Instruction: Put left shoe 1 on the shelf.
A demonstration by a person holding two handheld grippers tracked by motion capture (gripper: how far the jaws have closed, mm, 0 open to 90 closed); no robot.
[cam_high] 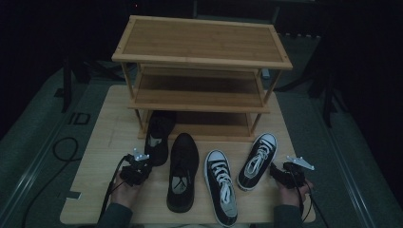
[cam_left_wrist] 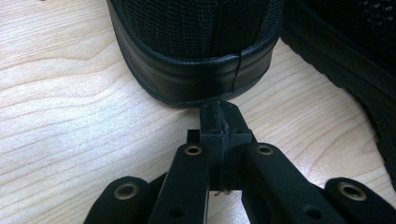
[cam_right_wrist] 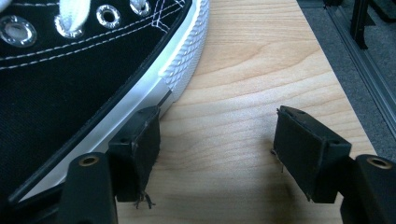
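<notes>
Four shoes lie on the wooden table (cam_high: pixel 95 156) in front of a three-shelf bamboo rack (cam_high: pixel 202 42). Two are plain black: the left shoe (cam_high: pixel 159 137) and the middle shoe (cam_high: pixel 183 171). Two are black-and-white laced sneakers: the nearer sneaker (cam_high: pixel 221 187) and the right sneaker (cam_high: pixel 256 161). My left gripper (cam_high: pixel 142 166) is shut with nothing in it. Its tips (cam_left_wrist: pixel 219 116) sit right at the left black shoe's heel (cam_left_wrist: pixel 196 56). My right gripper (cam_high: pixel 276 172) stands open over bare wood (cam_right_wrist: pixel 219 140). Its left pad (cam_right_wrist: pixel 140 144) lies against the right sneaker's white sole (cam_right_wrist: pixel 154 88).
The left black shoe's toe reaches under the rack's bottom shelf (cam_high: pixel 209 126). The second black shoe (cam_left_wrist: pixel 355 60) lies close on the right of the left gripper. The table's right edge and a grey floor rail (cam_right_wrist: pixel 364 60) run just beyond the right gripper.
</notes>
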